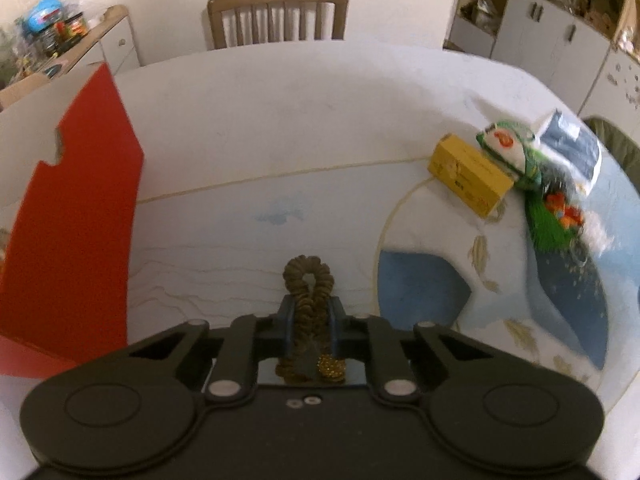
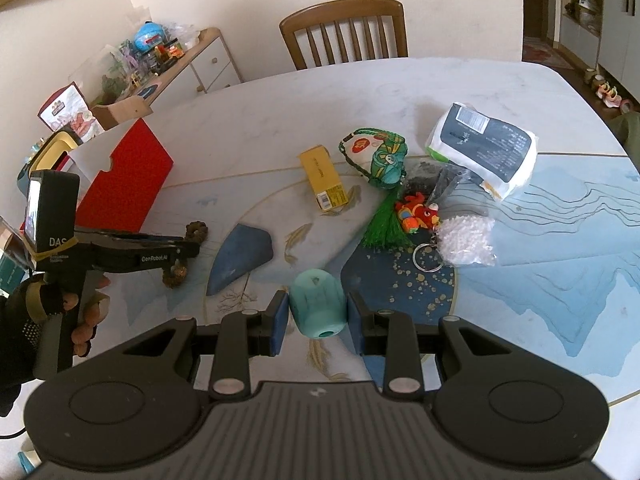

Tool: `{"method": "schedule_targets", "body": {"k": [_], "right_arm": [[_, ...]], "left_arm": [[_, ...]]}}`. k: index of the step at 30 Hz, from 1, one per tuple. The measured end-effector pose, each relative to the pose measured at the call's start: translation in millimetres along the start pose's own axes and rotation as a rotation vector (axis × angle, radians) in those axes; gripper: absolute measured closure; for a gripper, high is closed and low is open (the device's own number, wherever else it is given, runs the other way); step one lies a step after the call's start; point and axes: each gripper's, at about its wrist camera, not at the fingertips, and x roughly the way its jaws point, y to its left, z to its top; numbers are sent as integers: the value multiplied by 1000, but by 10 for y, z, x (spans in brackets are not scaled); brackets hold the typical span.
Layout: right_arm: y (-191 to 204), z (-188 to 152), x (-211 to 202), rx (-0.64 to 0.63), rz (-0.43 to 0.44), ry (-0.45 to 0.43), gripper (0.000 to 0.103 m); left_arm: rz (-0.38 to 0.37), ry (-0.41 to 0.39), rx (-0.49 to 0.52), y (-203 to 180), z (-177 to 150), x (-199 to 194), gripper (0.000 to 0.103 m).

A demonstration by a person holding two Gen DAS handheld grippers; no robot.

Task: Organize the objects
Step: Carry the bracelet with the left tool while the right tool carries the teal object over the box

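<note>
clamping a brown scrunchie (image 1: pixel 308 292), left gripper (image 1: pixel 312 320); right gripper (image 2: pixel 318 314) open around teal cup (image 2: pixel 318 308)

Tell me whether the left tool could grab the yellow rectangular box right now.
Probably not: the left tool is shut on the brown braided cord, and the yellow rectangular box lies well off to its right.

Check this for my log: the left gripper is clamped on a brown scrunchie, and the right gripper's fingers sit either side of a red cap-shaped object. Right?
Almost. The left gripper is indeed shut on the brown scrunchie. But the right wrist view shows the cap-shaped object between the right gripper's fingers is teal, not red.
</note>
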Motion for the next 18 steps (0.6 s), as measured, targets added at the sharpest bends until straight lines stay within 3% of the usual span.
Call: {"method": "schedule_targets", "body": {"k": [9,18], "right_arm": [[246,166,-94,-23,36,-30,72],[840,508,-139,-92,110,-70,72]], "left_arm": [[-97,-101,-42,157,138,-614,90],[-136,-196,-56,522,308,-1243,90]]}}
